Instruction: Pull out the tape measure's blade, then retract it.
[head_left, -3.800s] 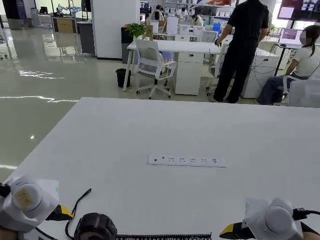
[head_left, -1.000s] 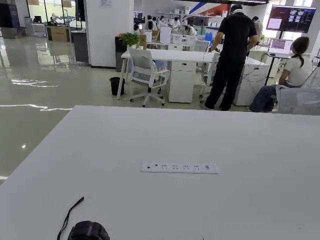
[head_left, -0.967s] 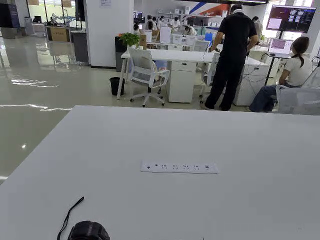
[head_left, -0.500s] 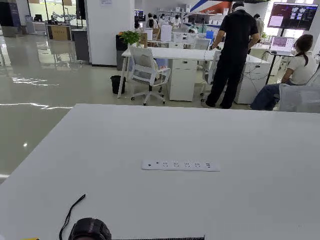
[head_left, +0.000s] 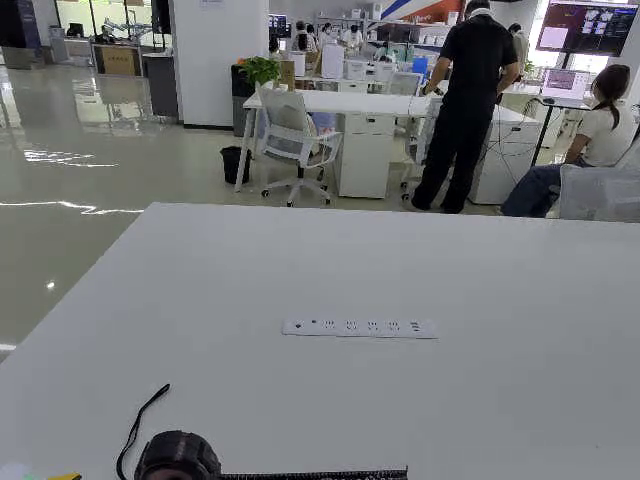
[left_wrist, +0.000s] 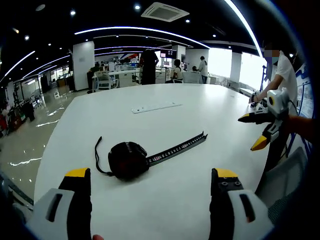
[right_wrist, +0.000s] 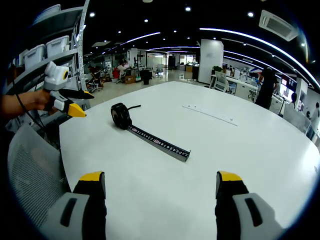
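Note:
A black round tape measure (left_wrist: 128, 159) lies on the white table (left_wrist: 165, 120), apart from both grippers. Its black blade (left_wrist: 177, 148) is out and lies flat on the table, ending in a hook (left_wrist: 204, 135). A black wrist strap (head_left: 140, 428) trails from the case (head_left: 178, 456). My left gripper (left_wrist: 151, 175) is open just short of the case, with nothing between its yellow-tipped fingers. In the right gripper view the tape measure (right_wrist: 120, 115) and blade (right_wrist: 159, 142) lie ahead of my open right gripper (right_wrist: 161, 176). Each gripper shows in the other's view: right (left_wrist: 252, 132), left (right_wrist: 82, 103).
A white power strip (head_left: 360, 327) lies flat in the middle of the table. A grey mesh chair (right_wrist: 30, 165) stands at the near edge. Beyond the far edge are desks, an office chair (head_left: 290, 140), a standing person (head_left: 470, 100) and a seated one (head_left: 590, 130).
Both grippers, at the bottom corners of the head view 3.8 s ago, have drawn back below its lower edge. The tape measure has stayed in place with its blade out.

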